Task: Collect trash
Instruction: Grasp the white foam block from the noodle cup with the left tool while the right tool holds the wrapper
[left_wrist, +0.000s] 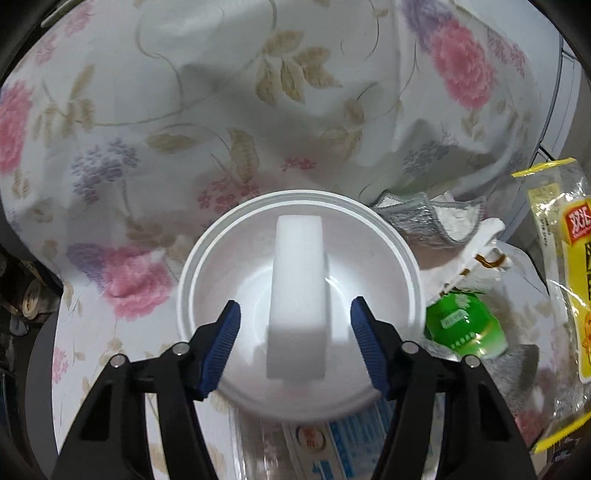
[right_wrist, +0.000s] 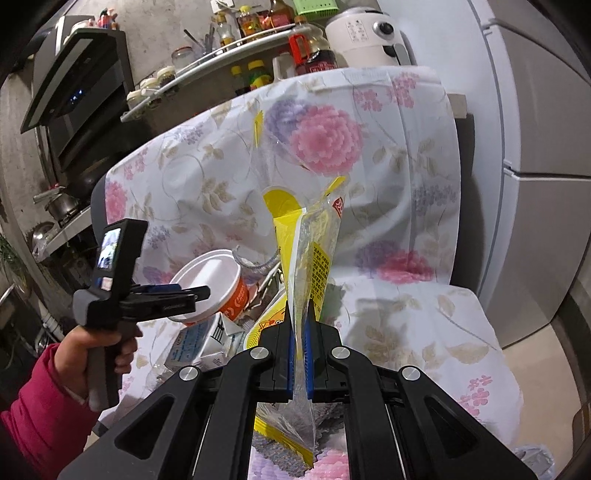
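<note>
A white paper cup (left_wrist: 207, 266) with an orange outside (right_wrist: 236, 295) stands on the flowered cloth, a white foam block (left_wrist: 299, 295) leaning inside it. My left gripper (left_wrist: 295, 325) is open, its blue pads on either side of the block over the cup's mouth; it also shows in the right wrist view (right_wrist: 192, 291). My right gripper (right_wrist: 300, 332) is shut on a yellow and clear plastic bag (right_wrist: 314, 258), held up off the cloth. The same bag shows at the right edge of the left wrist view (left_wrist: 561, 280).
A green wrapper (left_wrist: 465, 328), torn white paper (left_wrist: 476, 251), a grey rag (left_wrist: 428, 218) and a blue-and-white carton (right_wrist: 199, 343) lie around the cup. The flowered cloth (right_wrist: 406, 332) drapes a seat and backrest. A kitchen shelf (right_wrist: 229, 51) and fridge (right_wrist: 535, 147) stand behind.
</note>
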